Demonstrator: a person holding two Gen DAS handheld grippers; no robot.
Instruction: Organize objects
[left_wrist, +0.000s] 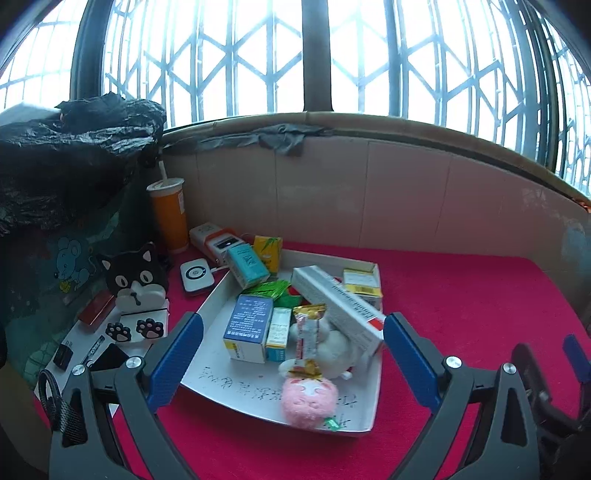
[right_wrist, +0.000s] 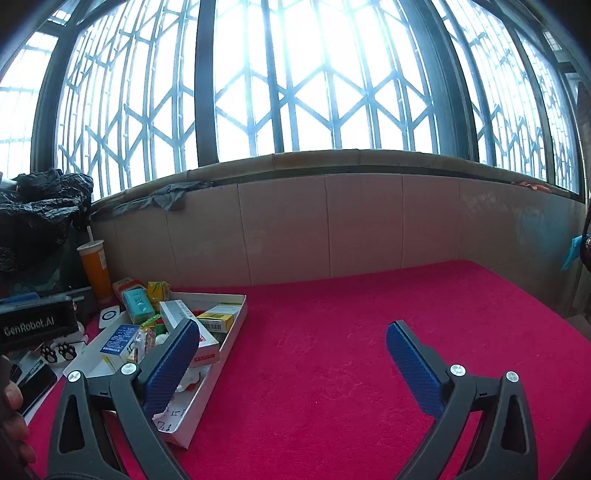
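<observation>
Red cloth (right_wrist: 351, 332) bears the crowded white tray (left_wrist: 364, 424); both the left gripper (left_wrist: 293, 356) and right gripper (right_wrist: 291, 363) hang spread and empty, so reaching in could topple the long white box (left_wrist: 336, 302) leaning inside that tray.

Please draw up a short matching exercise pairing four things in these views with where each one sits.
Things:
1. pink plush toy
2. orange cup
3. yellow carton
4. long white box

Places:
A. outside the tray, far-left corner
B. leaning across the tray's right side
C. tray's near edge
D. tray's far edge

Pairs: 1-C, 2-A, 3-D, 4-B
</observation>
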